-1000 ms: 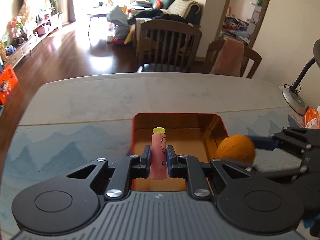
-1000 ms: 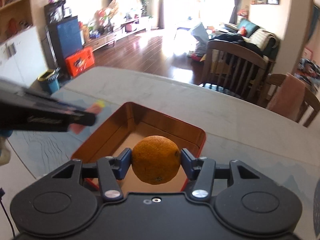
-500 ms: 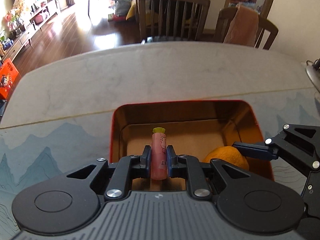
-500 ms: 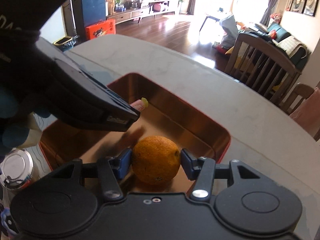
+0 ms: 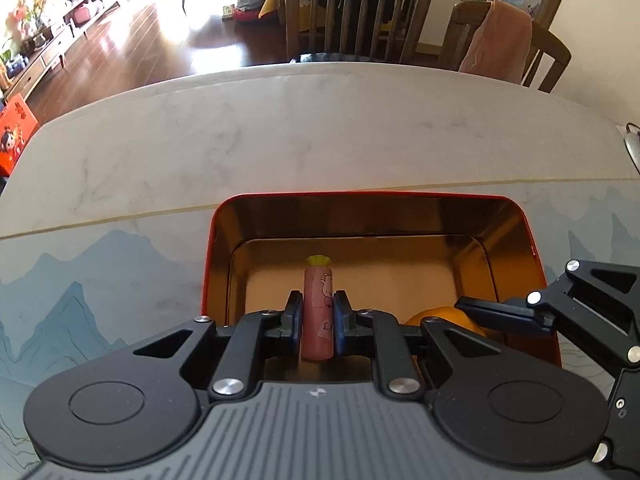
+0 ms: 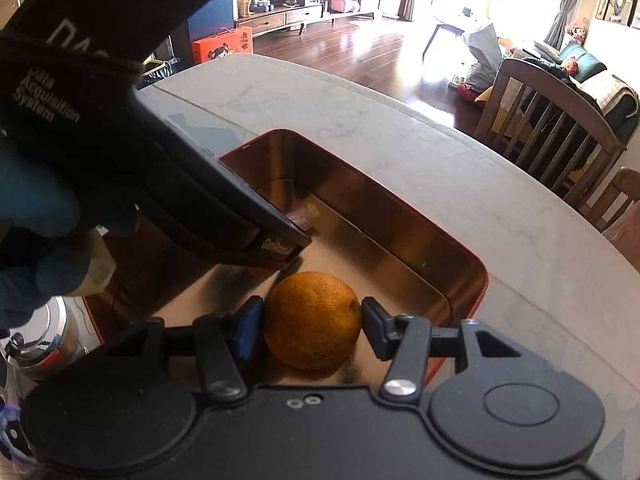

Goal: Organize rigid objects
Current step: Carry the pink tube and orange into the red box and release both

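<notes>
My left gripper [image 5: 317, 318] is shut on a pink tube [image 5: 318, 312] with a yellow cap, held low inside the red tin box [image 5: 360, 197] with a gold inside. My right gripper [image 6: 313, 326] has its pads against an orange [image 6: 313, 320] that sits on the tin's floor [image 6: 384, 216]. The orange [image 5: 444, 316] also shows partly behind the left gripper's finger. The right gripper's fingers [image 5: 500, 314] reach into the tin from the right. The left gripper's body [image 6: 160, 160] fills the left of the right wrist view and hides most of the tube.
The tin stands on a marble table [image 5: 280, 128] with a blue mountain-print mat [image 5: 80, 280]. A metal can [image 6: 36, 344] stands left of the tin. Wooden chairs [image 5: 356, 12] stand at the far table edge, one with a pink cloth [image 5: 496, 40].
Both grippers have come down into the tin. The orange has gone from held above the tin to resting on its floor. The tube stays clamped.
</notes>
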Tool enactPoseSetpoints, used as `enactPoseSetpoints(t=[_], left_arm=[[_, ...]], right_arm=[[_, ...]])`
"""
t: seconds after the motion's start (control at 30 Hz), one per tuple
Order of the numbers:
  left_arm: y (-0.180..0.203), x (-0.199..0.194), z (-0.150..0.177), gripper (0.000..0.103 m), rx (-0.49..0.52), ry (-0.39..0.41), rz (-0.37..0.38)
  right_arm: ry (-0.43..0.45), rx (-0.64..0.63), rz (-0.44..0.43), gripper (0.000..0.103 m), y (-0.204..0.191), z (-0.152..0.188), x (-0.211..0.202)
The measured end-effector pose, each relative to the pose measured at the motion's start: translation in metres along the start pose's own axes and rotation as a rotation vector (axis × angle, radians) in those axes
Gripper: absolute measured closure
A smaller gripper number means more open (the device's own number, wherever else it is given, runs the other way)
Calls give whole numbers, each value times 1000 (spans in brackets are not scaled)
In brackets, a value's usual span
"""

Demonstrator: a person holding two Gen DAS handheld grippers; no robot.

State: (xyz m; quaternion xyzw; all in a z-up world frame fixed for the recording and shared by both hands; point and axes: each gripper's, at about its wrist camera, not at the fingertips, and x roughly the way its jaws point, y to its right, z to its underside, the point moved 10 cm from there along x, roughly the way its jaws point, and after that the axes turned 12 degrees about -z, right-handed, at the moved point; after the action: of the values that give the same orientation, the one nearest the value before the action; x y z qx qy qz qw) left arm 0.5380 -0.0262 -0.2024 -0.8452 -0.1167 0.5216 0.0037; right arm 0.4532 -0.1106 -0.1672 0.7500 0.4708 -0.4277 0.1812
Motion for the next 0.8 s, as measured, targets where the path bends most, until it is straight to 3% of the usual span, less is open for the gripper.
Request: enactPoseSetpoints(t=[0.2, 0.3, 0.5, 0.6, 0.73, 0.8], left_arm=[[-1, -2, 0, 86, -8, 0, -34], [-5, -5, 0, 81, -12, 9, -54], [-10, -21, 2, 77, -30, 47, -38], [-10, -32, 3, 69, -28, 79, -30], [-13, -47, 4, 44, -46, 123, -30], [-14, -55, 4, 42, -46, 146, -39]], right_arm=[[31, 20, -5, 49, 8, -6, -5], [46, 33, -17, 45, 9, -7, -10], [67, 49, -16, 39, 9, -6, -22], [71, 58, -21, 37, 10, -8, -27], [77, 67, -26, 31, 10, -7, -35], [79, 67, -19, 29, 10, -8, -39]])
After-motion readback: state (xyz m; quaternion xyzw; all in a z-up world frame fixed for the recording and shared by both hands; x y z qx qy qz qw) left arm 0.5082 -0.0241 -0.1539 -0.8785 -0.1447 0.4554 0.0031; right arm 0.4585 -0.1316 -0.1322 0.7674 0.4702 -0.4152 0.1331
